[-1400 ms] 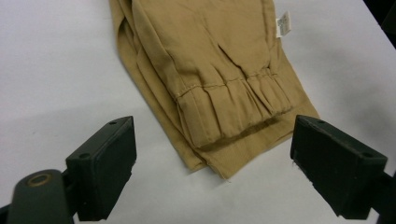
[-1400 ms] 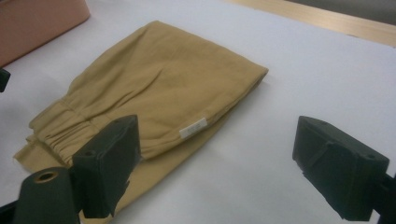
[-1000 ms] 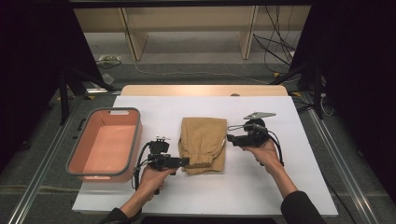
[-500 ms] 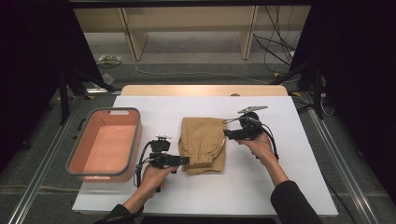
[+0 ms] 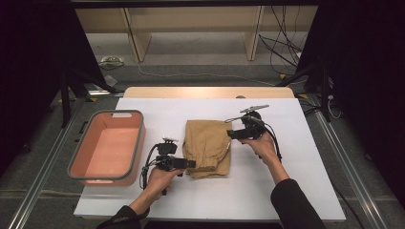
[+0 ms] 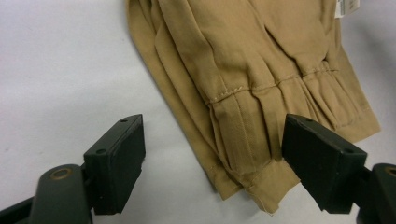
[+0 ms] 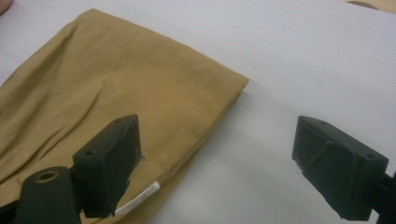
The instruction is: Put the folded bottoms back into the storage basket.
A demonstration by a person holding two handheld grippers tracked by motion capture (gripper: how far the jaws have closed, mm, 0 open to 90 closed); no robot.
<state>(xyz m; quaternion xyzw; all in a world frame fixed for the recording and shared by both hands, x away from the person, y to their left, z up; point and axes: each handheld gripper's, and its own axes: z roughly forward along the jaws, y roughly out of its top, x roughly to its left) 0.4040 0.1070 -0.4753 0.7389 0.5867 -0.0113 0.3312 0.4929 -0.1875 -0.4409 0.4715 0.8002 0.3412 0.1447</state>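
Both tongs, left [image 5: 192,163] closing and right [image 5: 230,134] gaping, are flanking soft, light, floppy folded khaki trousers [image 5: 207,147] at frame centre, best pinched at hemmed edges.

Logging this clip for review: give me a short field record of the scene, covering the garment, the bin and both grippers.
garment: folded tan cloth garment, flat on the white table
bin: salmon plastic bin with grey rim, left of garment
left gripper: open, jaws just been closing, astride garment's hem corner
right gripper: open, at garment's right edge
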